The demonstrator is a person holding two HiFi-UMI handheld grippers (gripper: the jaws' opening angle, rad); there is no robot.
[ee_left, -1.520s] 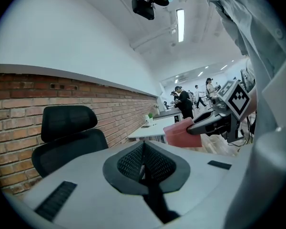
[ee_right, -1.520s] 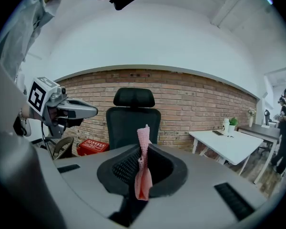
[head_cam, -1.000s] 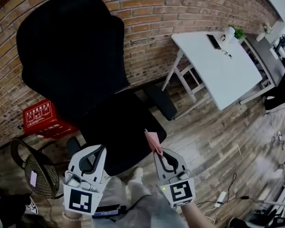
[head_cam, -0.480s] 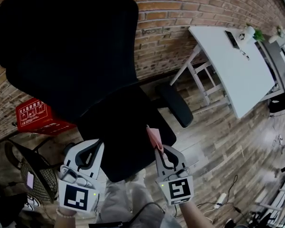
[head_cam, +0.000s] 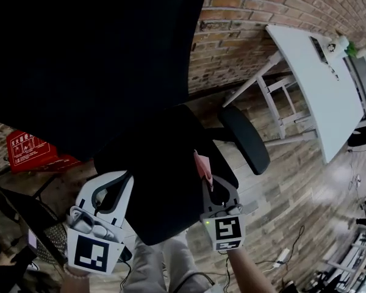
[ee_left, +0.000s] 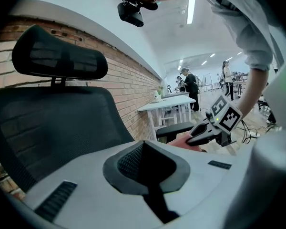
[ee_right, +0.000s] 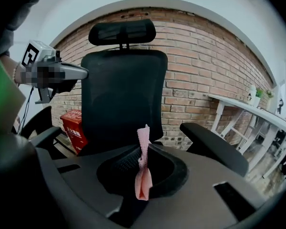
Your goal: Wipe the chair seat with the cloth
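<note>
Above black chair seat (head_cam: 161, 170): right gripper (head_cam: 205, 177) clamps pink cloth (ee_right: 142, 168), long axis upright, free tip toward backrest (ee_right: 124, 94); left gripper (head_cam: 123, 182) closed, empty.

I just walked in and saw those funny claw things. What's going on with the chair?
A person holds a gripper in each hand over a black office chair. The right gripper has its jaws shut on a pink cloth, which sticks up above the seat near its front. The left gripper has its jaws together with nothing in them, over the seat's other side. The cloth does not look pressed onto the seat yet.
</note>
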